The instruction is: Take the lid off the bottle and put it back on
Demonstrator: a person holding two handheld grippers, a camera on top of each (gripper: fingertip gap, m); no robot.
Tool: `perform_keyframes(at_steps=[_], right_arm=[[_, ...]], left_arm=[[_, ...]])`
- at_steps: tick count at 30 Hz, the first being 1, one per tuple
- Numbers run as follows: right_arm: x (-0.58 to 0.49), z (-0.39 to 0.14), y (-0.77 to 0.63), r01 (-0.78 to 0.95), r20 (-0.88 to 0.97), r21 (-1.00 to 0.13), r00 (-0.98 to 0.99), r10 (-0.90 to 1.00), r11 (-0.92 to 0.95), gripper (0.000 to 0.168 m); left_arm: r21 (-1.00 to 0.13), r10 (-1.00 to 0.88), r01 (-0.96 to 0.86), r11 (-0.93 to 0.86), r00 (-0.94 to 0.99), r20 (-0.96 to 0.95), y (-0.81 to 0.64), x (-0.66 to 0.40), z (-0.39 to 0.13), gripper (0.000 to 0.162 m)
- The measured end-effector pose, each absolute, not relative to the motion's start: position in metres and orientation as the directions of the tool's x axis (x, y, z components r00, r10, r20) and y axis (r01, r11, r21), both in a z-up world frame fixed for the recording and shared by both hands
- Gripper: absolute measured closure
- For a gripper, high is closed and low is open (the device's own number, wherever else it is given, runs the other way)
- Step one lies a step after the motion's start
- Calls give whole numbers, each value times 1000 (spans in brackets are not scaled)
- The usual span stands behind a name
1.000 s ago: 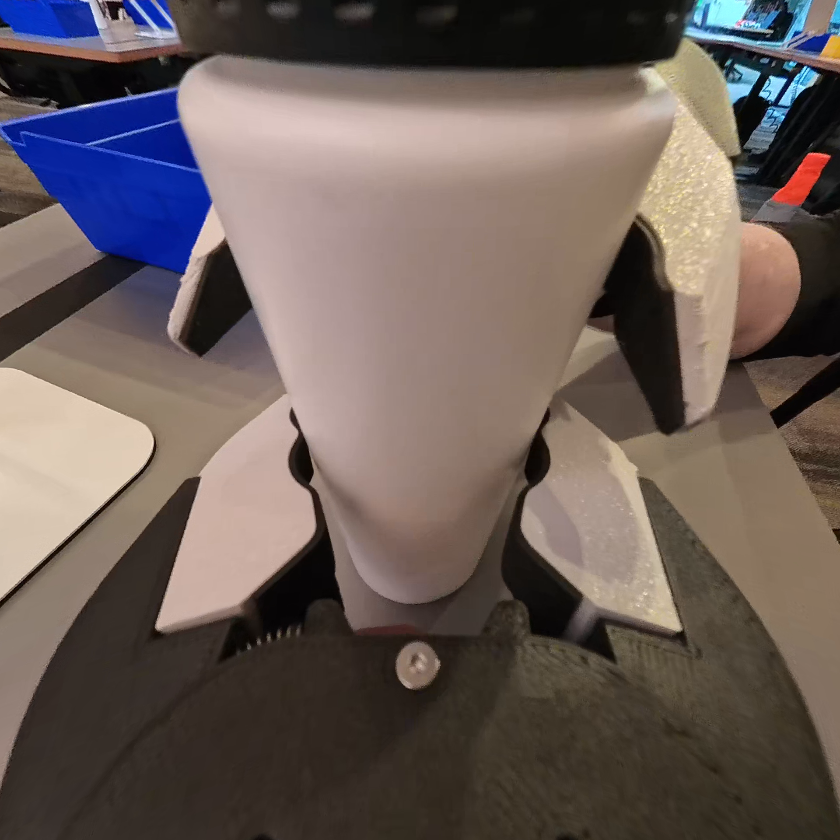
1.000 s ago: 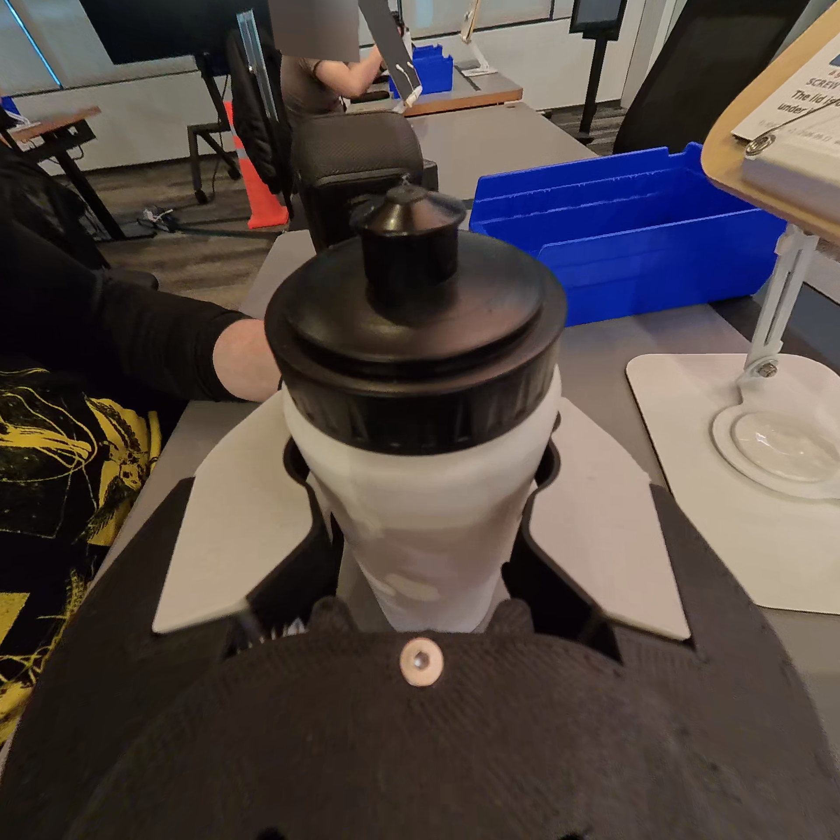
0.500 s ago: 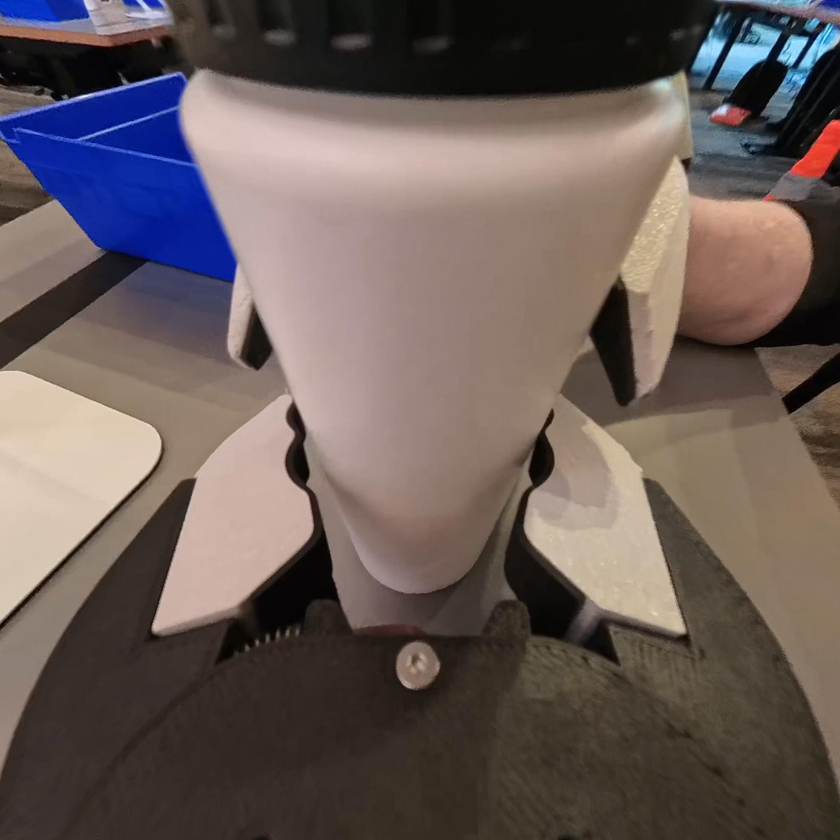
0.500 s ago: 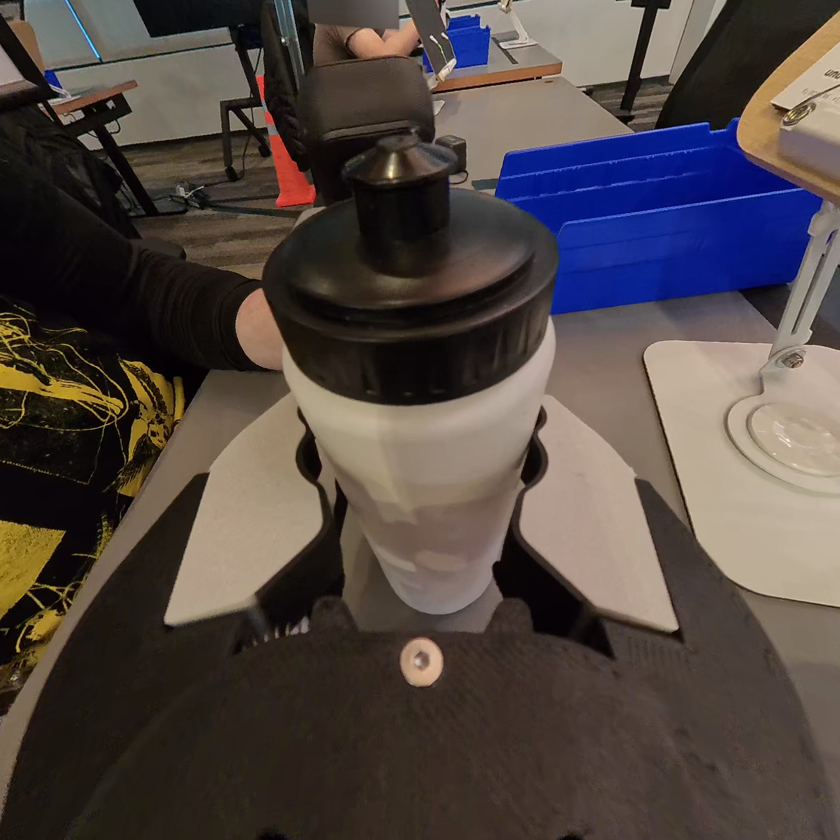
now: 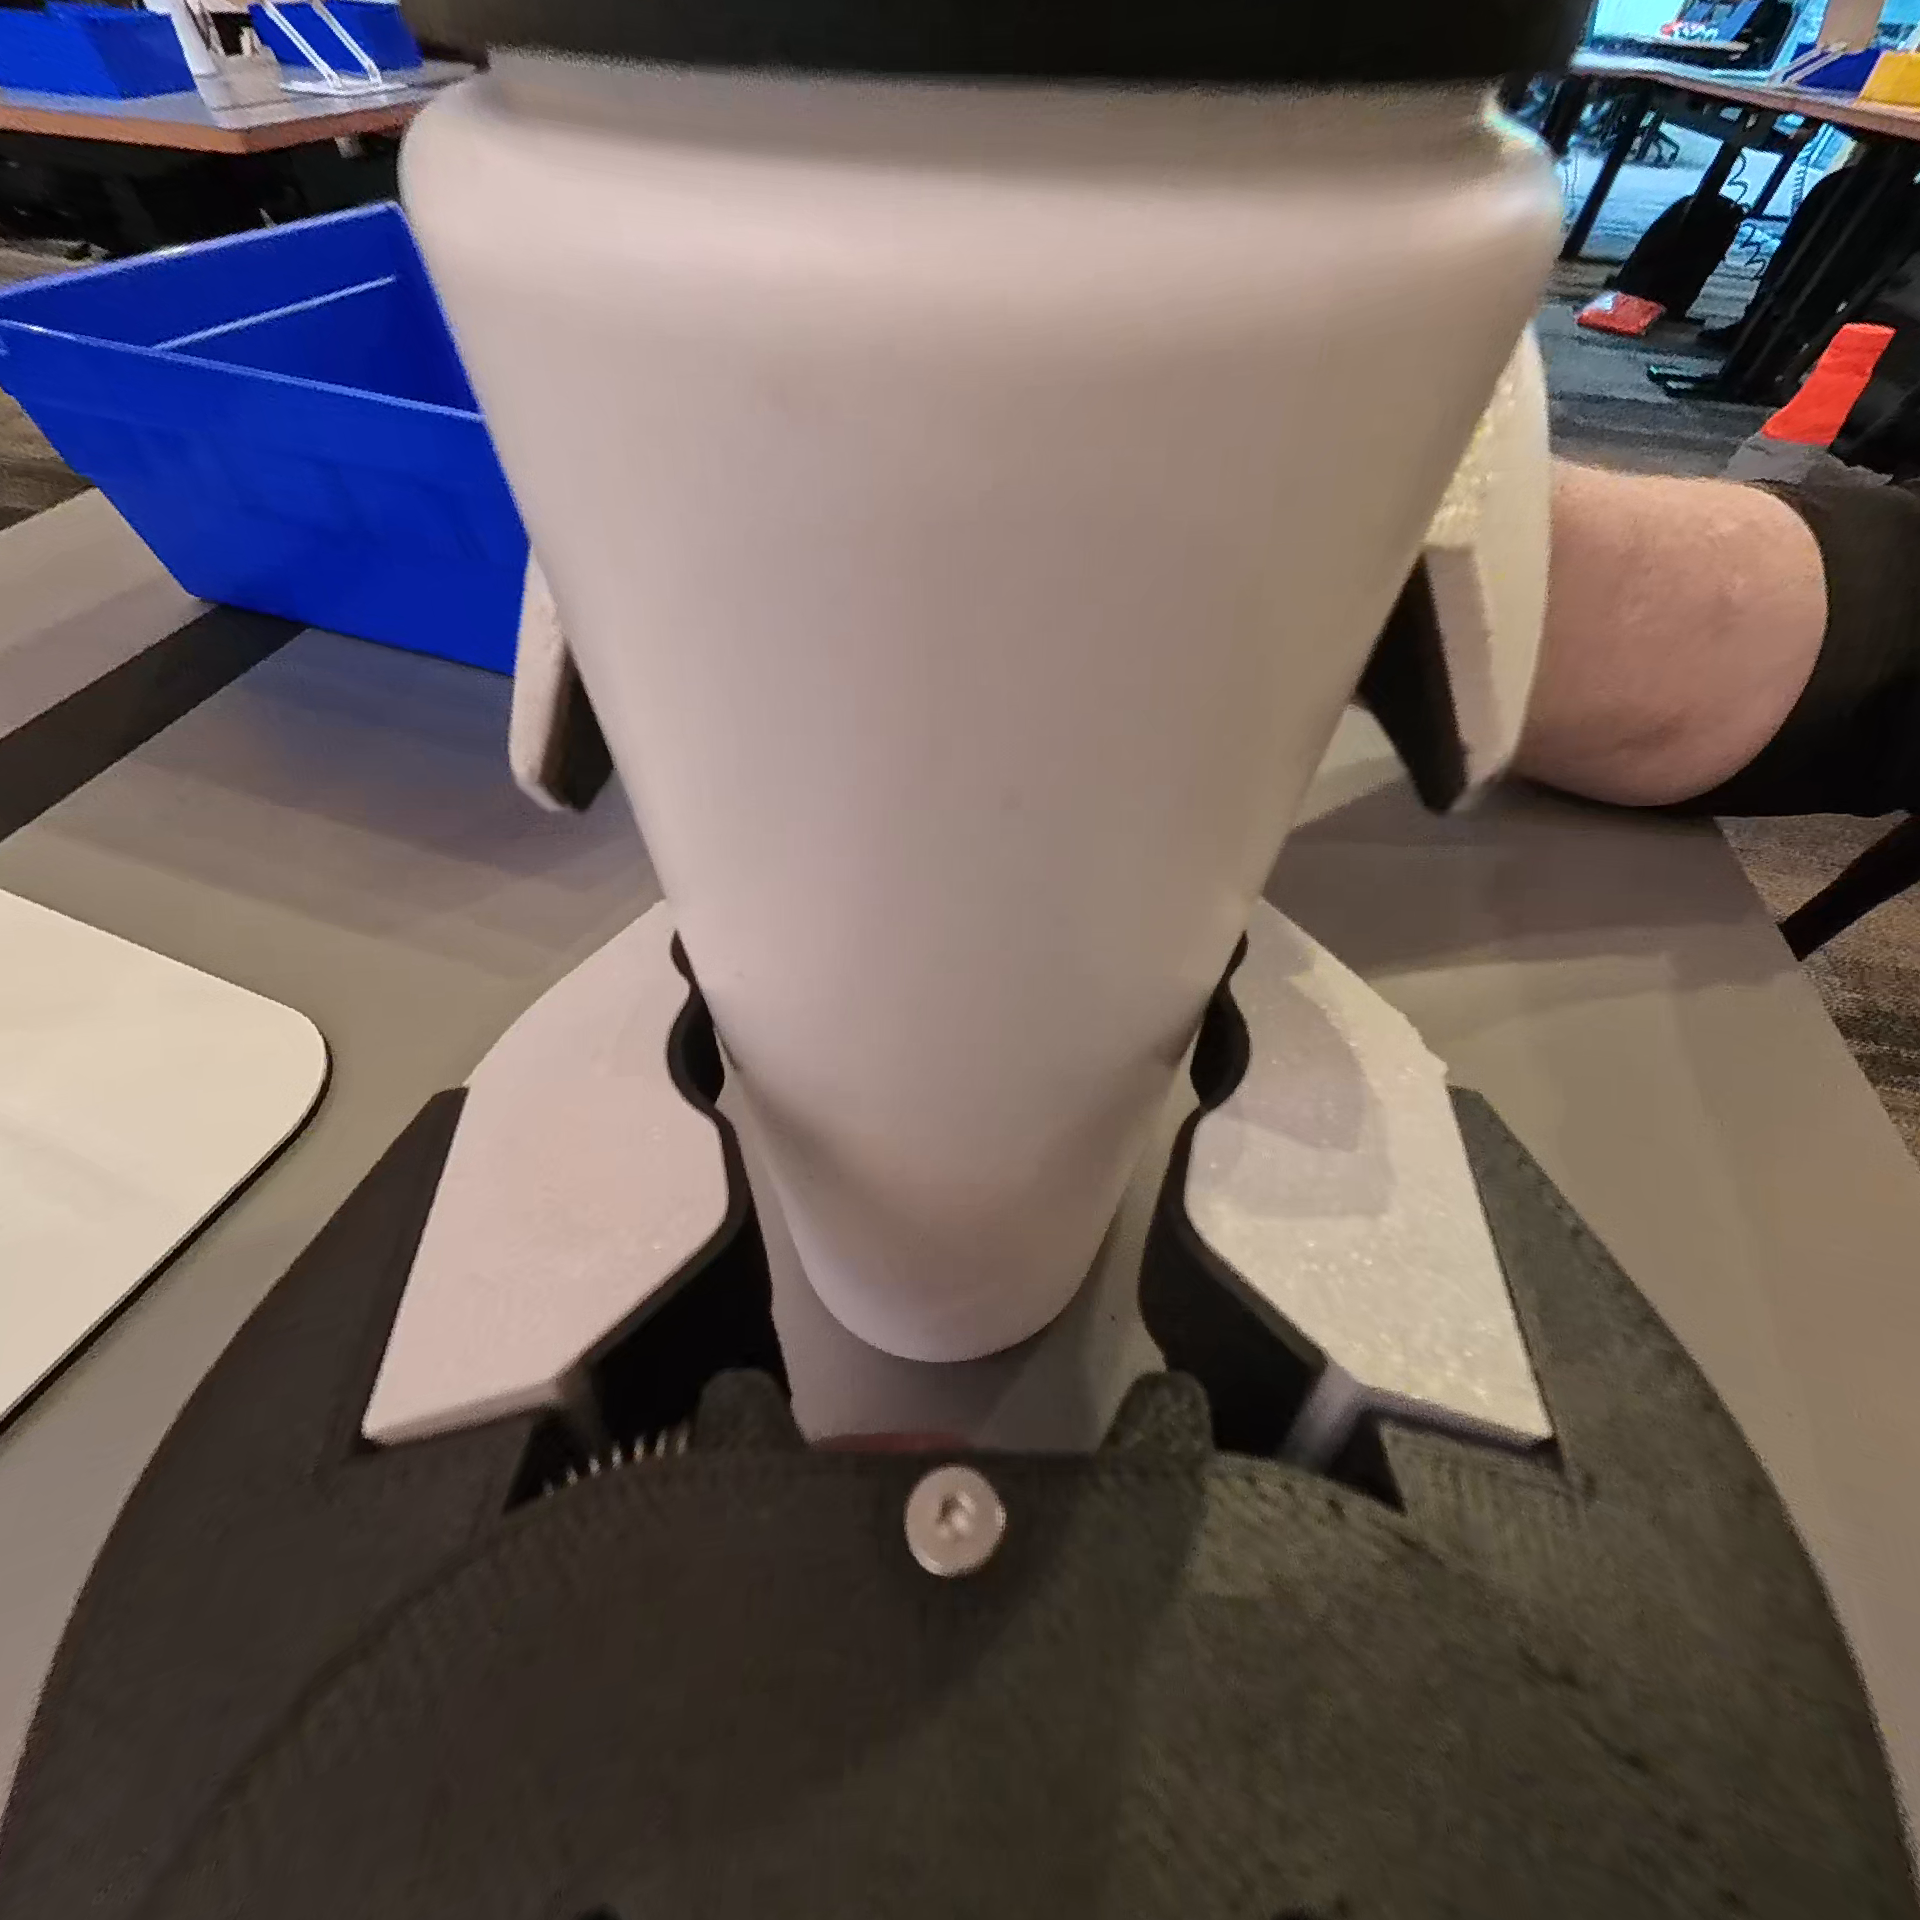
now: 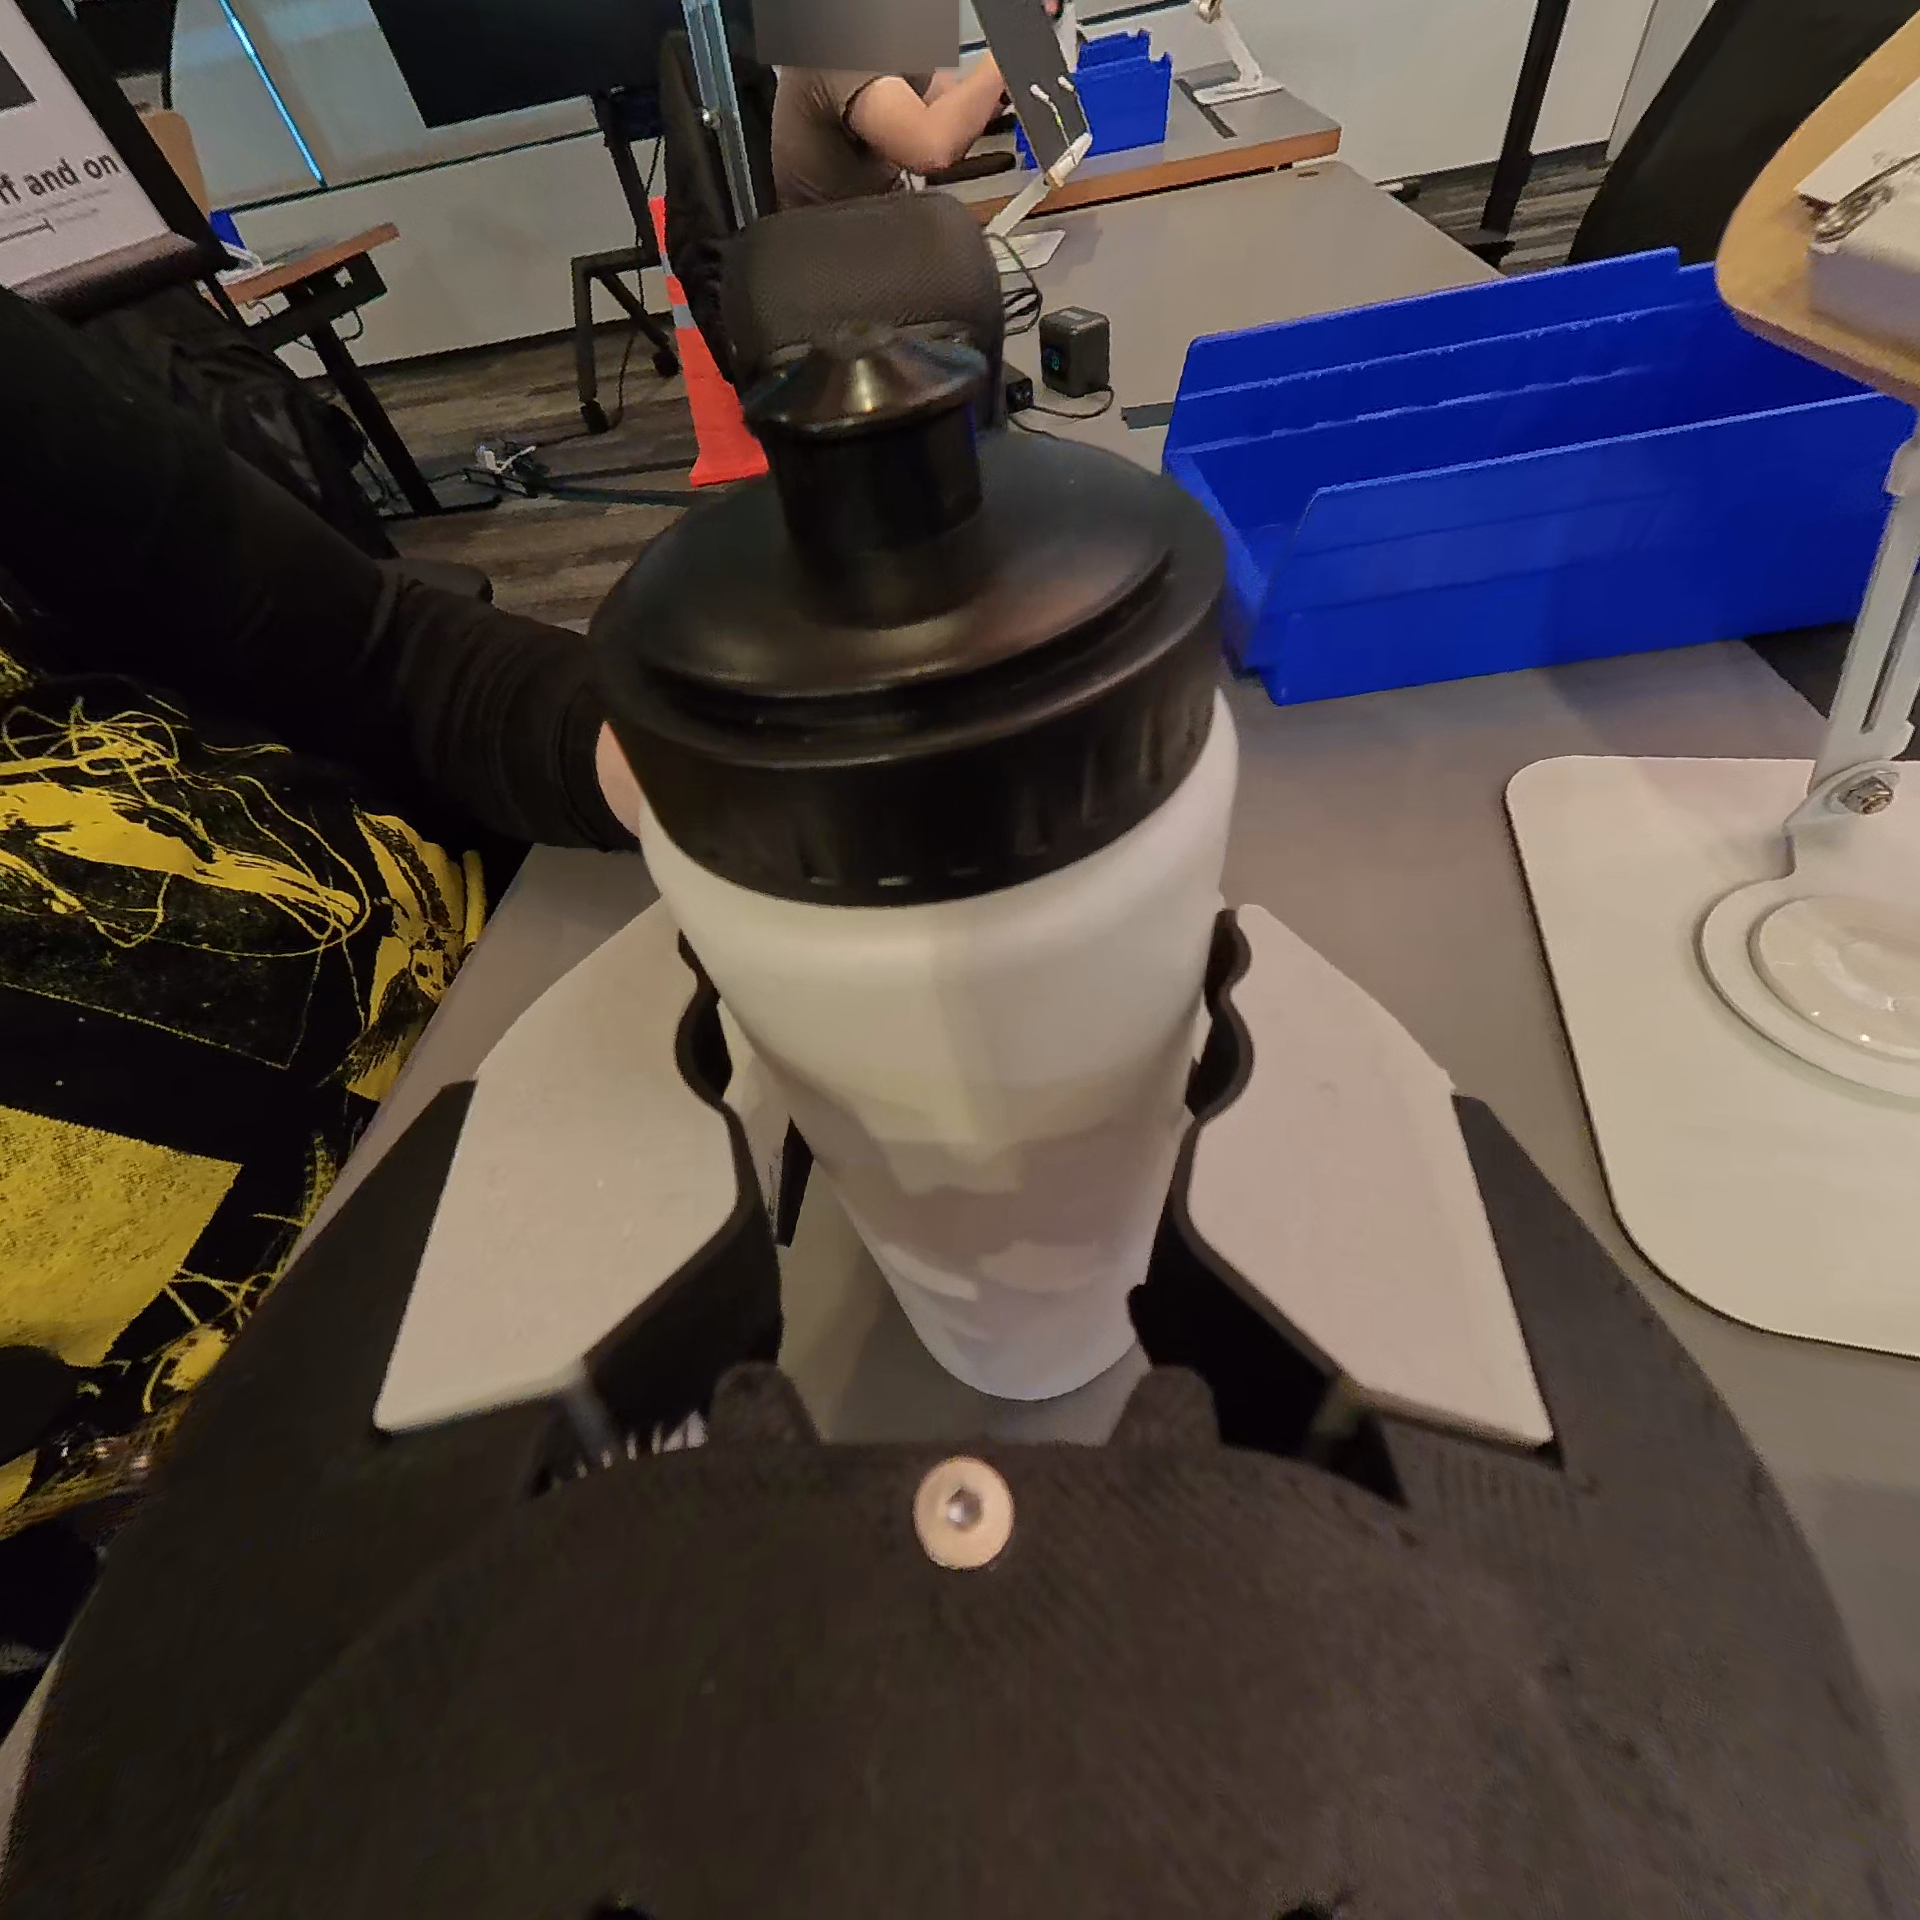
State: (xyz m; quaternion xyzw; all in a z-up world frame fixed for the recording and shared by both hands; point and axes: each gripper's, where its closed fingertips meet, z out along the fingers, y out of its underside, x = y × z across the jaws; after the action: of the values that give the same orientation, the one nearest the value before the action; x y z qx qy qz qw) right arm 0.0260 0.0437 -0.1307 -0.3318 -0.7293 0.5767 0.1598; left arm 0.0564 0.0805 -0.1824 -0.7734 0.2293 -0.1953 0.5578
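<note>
A white bottle (image 5: 966, 623) with a black screw lid (image 6: 904, 707) stands upright on the grey table (image 5: 312, 852). My left gripper (image 5: 956, 997) is shut on the bottle's lower body, fingers pressed to both sides. My right gripper (image 6: 961, 987) reaches in from the opposite side and its jaws are closed against the white body (image 6: 935, 1039) just below the lid. One of its white fingers (image 5: 1486, 582) shows behind the bottle in the left wrist view. The lid sits on the bottle; only its rim (image 5: 987, 31) shows in the left wrist view.
A blue bin (image 5: 260, 436) stands on the table beyond the bottle; it also shows in the right wrist view (image 6: 1558, 468). A white stand base (image 6: 1714, 1039) carrying a clipboard lies beside it. The person's arm (image 5: 1662, 644) rests at the table edge.
The right gripper's fingers have drawn in from wide apart to rest against the bottle's sides. The left gripper has kept its hold on the bottle.
</note>
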Motion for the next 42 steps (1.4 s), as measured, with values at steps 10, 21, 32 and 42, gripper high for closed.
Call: perform_keyframes(at_steps=[10,21,32,42], right_arm=[[37,-93,73,279,-88,-953,-628,773,118,72],[41,-74,61,650,-96,-716,-454,886,255,81],[37,-81,59,857,-158,-457,-343,926,239,96],[39,-83,62,854,-128,-353,-448,885,382,96]], left_arm=[[-957,-566,-152,-246,824,15,82,54,-182,73],[-958,-553,-159,-239,833,0,84,53,-183,75],[-956,-553,-168,-242,833,-6,84,54,-184,75],[-955,-553,-166,-245,833,-3,85,53,-184,76]])
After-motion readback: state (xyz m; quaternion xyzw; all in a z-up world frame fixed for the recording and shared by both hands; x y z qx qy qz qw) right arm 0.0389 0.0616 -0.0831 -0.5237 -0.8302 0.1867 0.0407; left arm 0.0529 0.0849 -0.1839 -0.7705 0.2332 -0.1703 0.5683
